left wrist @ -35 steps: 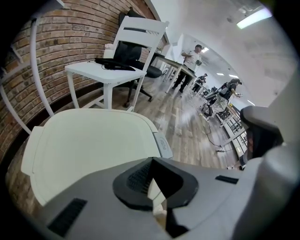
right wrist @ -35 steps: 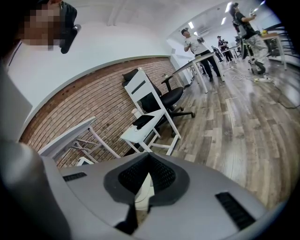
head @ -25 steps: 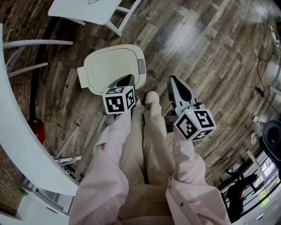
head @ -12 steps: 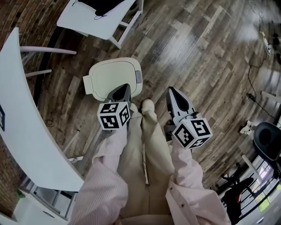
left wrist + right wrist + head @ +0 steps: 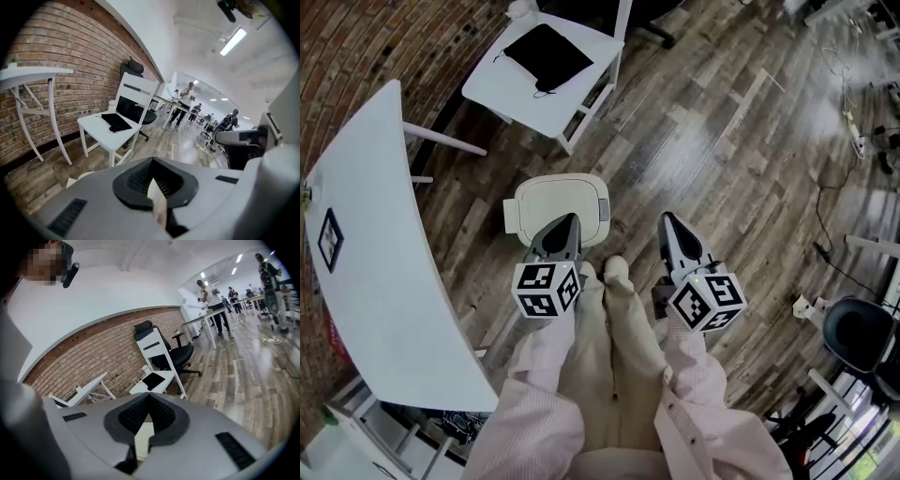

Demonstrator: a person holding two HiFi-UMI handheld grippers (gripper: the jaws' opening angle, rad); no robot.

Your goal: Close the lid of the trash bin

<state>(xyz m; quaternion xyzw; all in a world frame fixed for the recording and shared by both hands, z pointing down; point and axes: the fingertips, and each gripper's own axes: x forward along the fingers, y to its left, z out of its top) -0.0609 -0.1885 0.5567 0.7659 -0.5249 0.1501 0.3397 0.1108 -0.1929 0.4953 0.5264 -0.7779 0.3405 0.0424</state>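
We see the trash bin (image 5: 558,208) standing on the wood floor (image 5: 741,159) just above the middle of the head view, its cream lid (image 5: 551,201) lying flat and down on the body. The left gripper (image 5: 573,218) hangs over the bin's lower right edge in that view; we cannot tell whether it touches. Its jaws are clenched together with nothing between them. The right gripper (image 5: 665,217) hangs to the right of the bin, apart from it, over bare floor, its jaws likewise pressed together and empty. A white chair (image 5: 520,98) with a flat black item (image 5: 548,54) on its seat stands at the upper middle, and a curved white table (image 5: 384,300) fills the left side
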